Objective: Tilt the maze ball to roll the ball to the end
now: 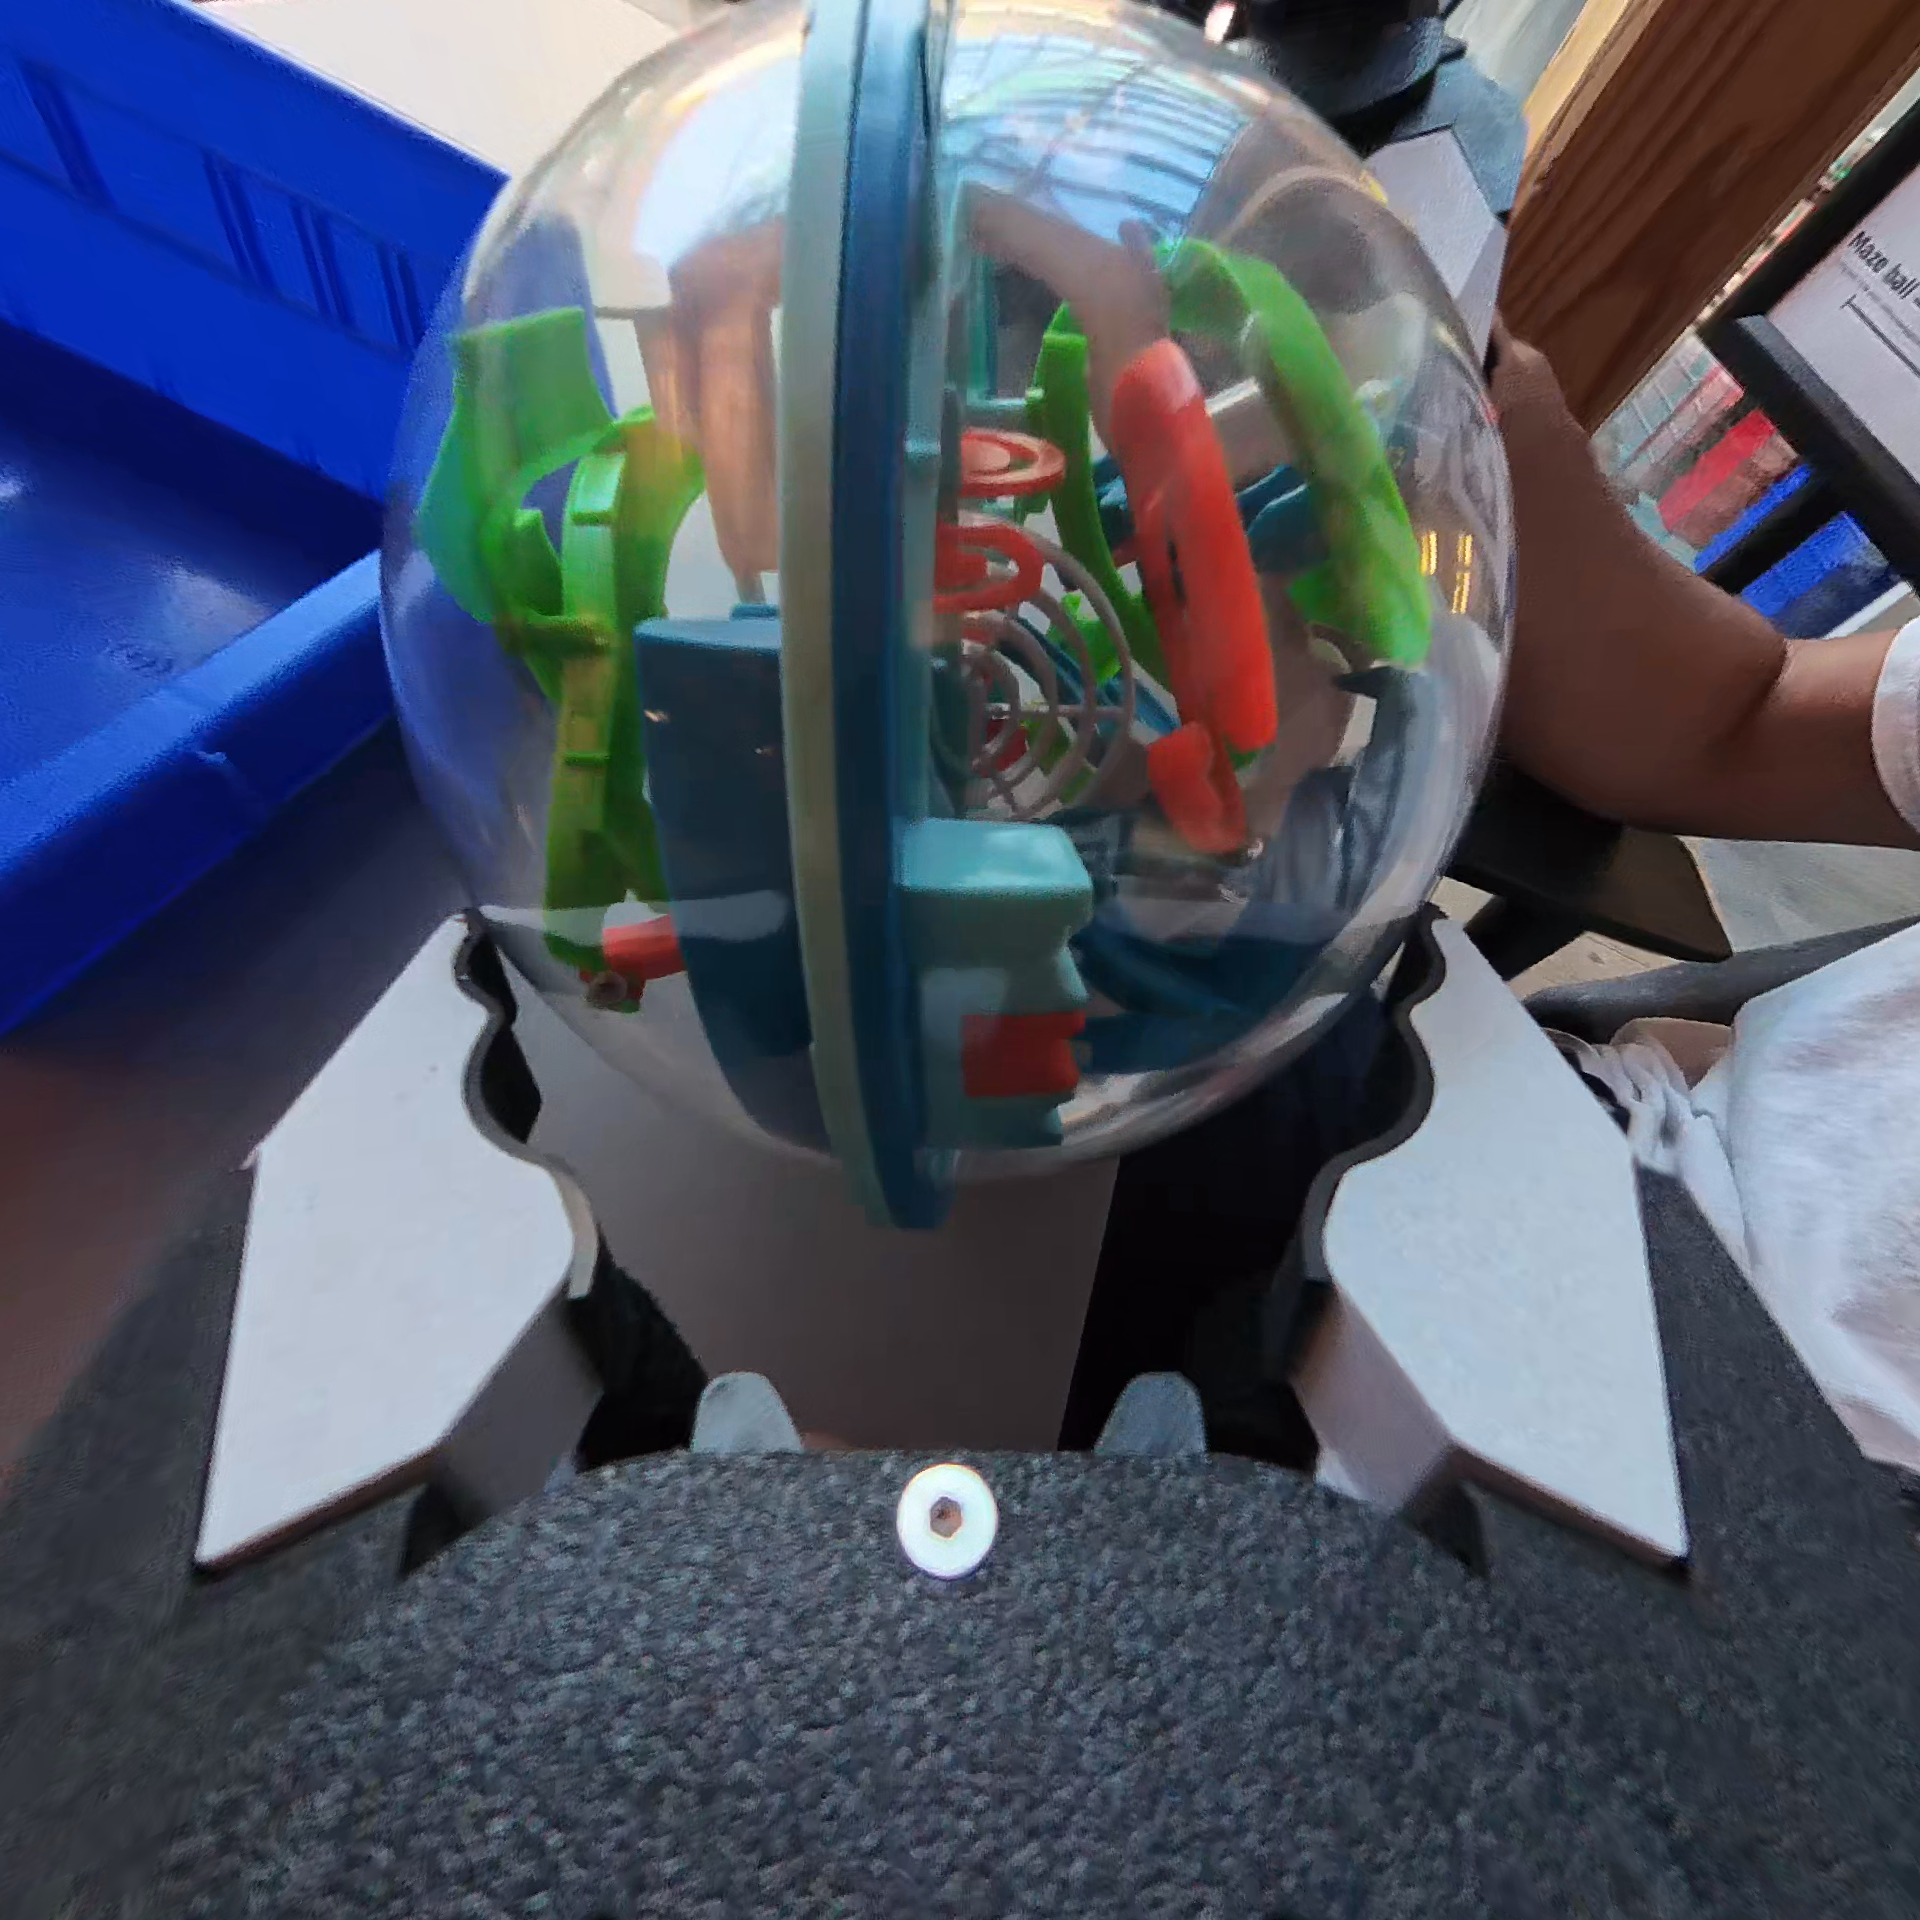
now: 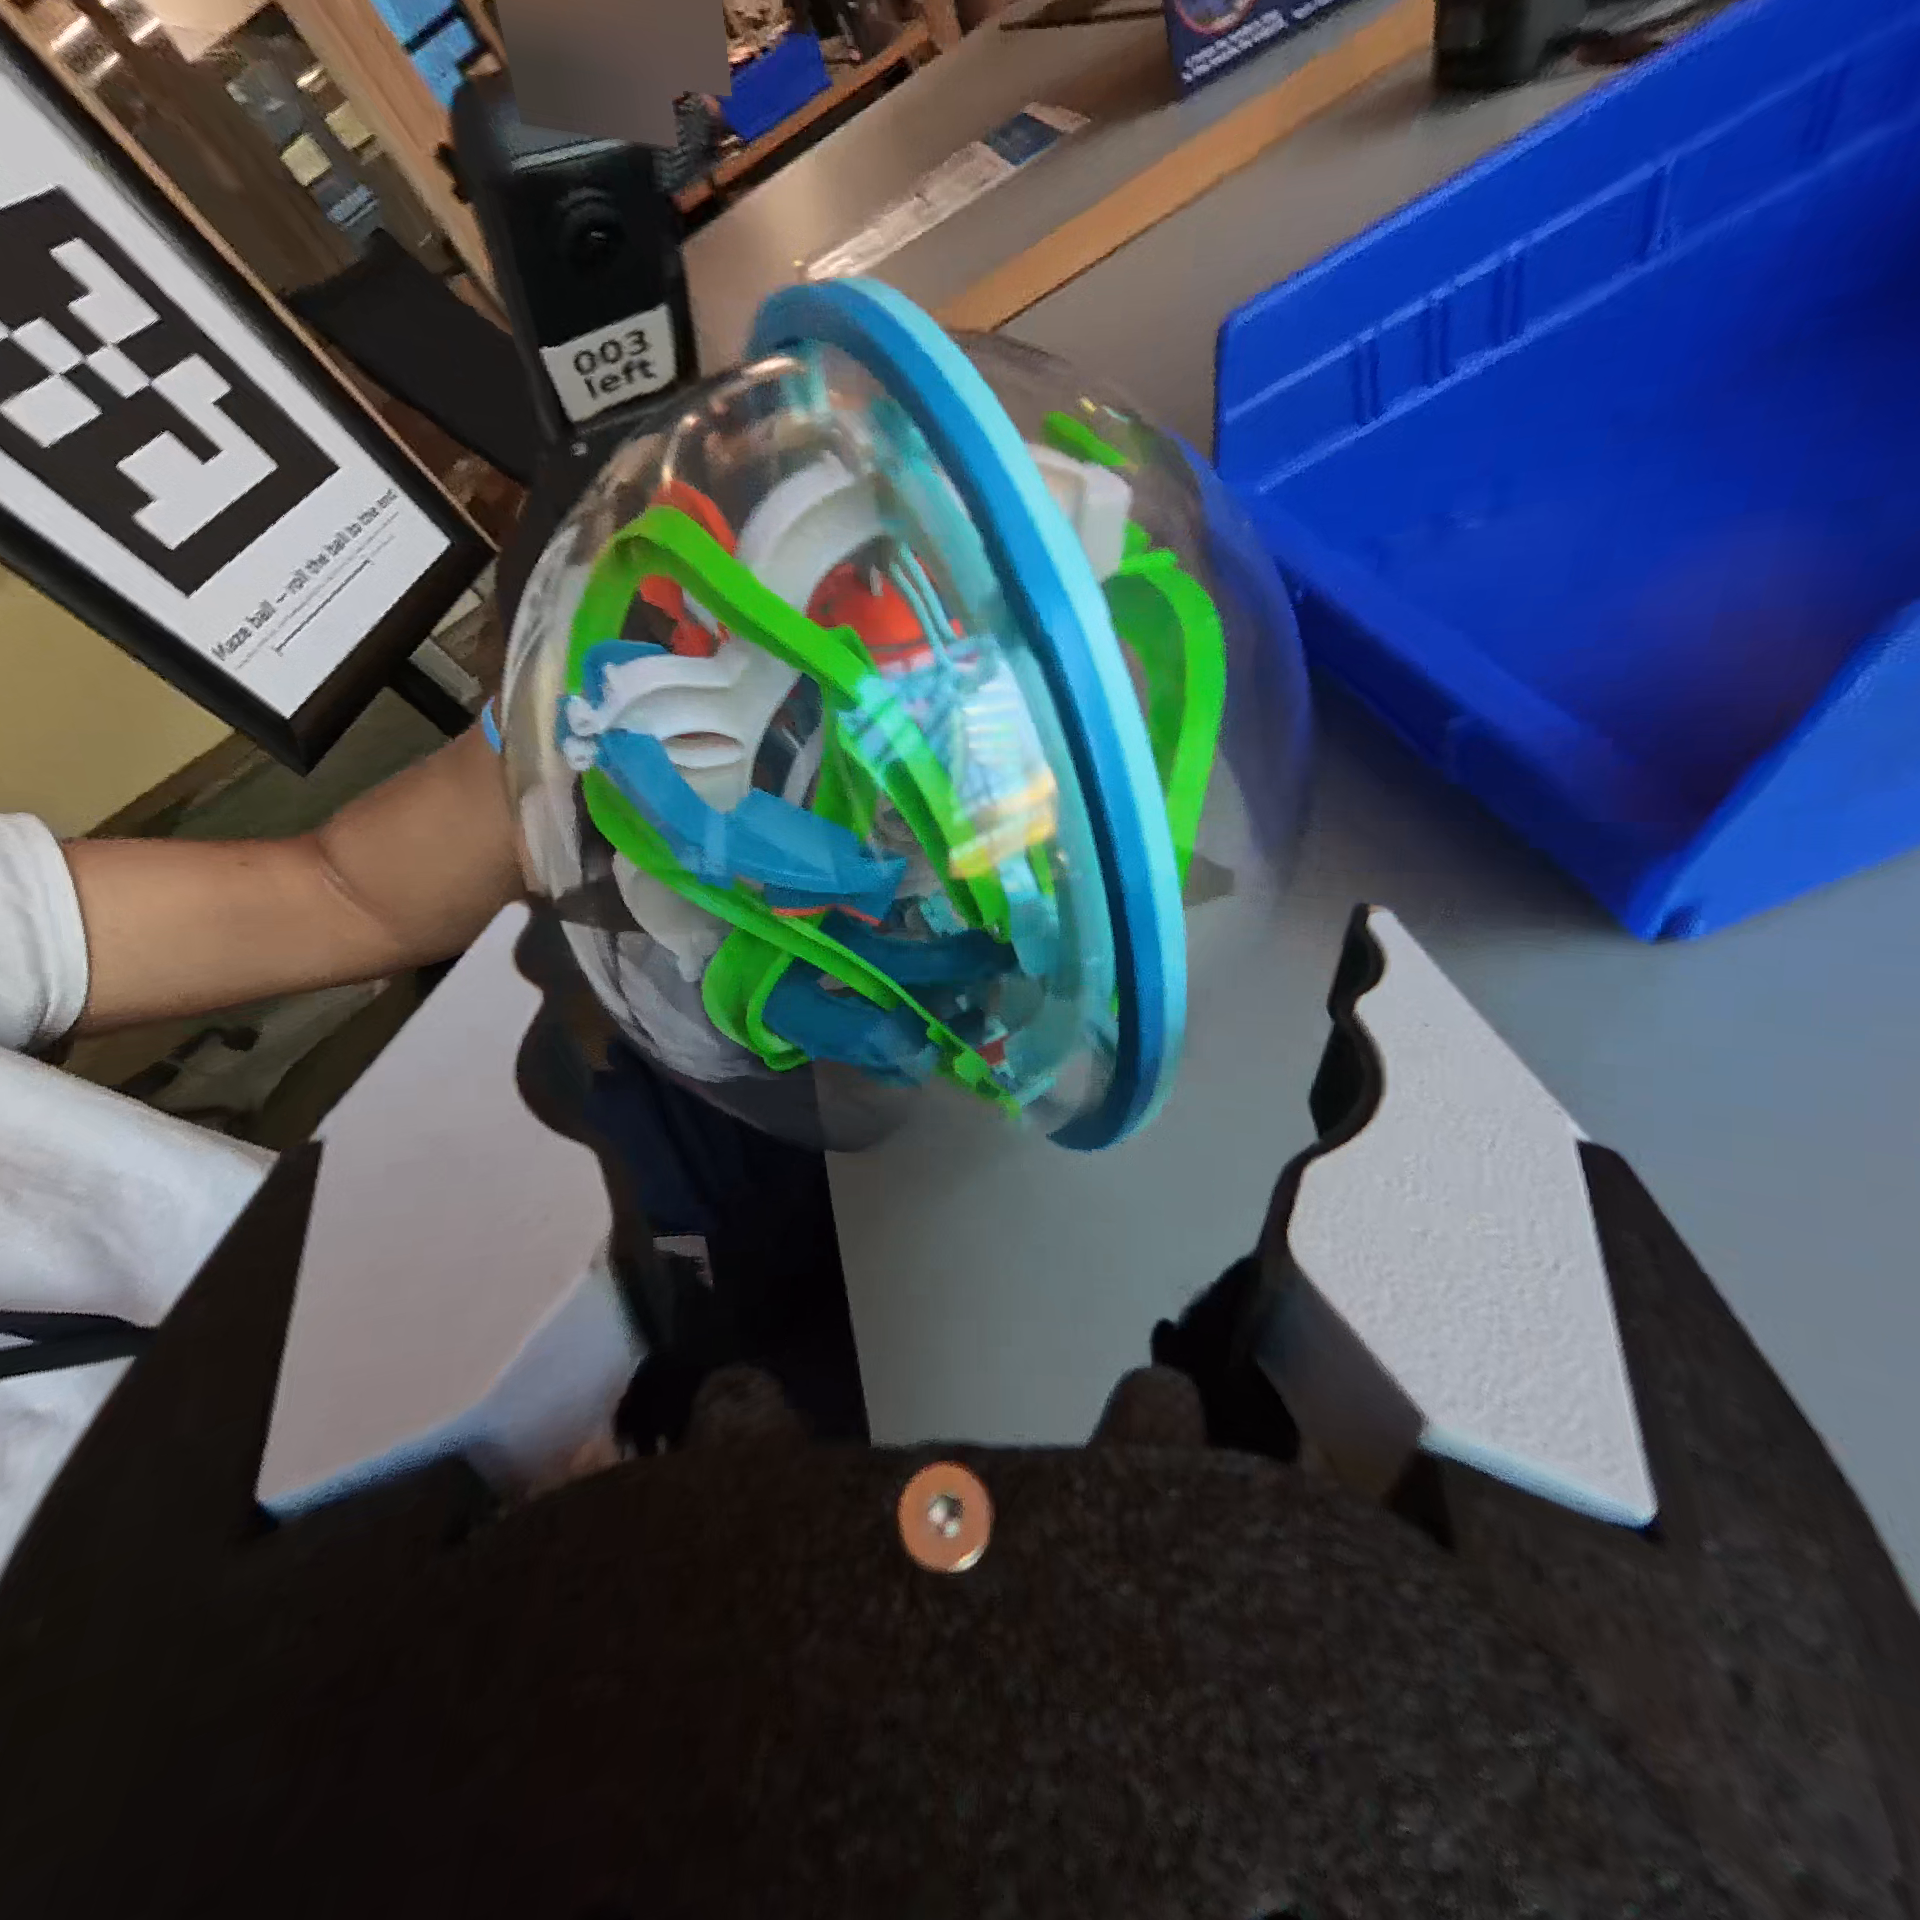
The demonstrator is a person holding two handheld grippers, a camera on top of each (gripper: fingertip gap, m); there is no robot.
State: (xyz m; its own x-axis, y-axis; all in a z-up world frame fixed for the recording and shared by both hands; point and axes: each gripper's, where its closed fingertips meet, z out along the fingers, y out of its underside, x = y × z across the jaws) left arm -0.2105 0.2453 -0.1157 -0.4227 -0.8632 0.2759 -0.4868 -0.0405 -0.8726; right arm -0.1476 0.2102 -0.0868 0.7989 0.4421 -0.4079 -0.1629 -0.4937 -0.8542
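Note:
The maze ball (image 1: 935,623) is a clear sphere with a blue rim and green, red and blue tracks inside. My left gripper (image 1: 951,935) is shut on it, and both fingertips (image 1: 473,966) press its lower sides and hold it above the grey table (image 1: 810,1299). A small ball (image 1: 613,987) sits by a red track end at the lower left. In the right wrist view the maze ball (image 2: 831,727) stands between the fingers of my right gripper (image 2: 945,925). Its left fingertip (image 2: 530,935) is at the shell. Its right fingertip (image 2: 1361,935) stands clear of it.
A blue bin (image 1: 156,520) stands on the table beside the ball and also shows in the right wrist view (image 2: 1610,520). A framed sign with a black-and-white marker (image 2: 156,436) stands at the left. A person's arm (image 2: 260,904) reaches behind the ball.

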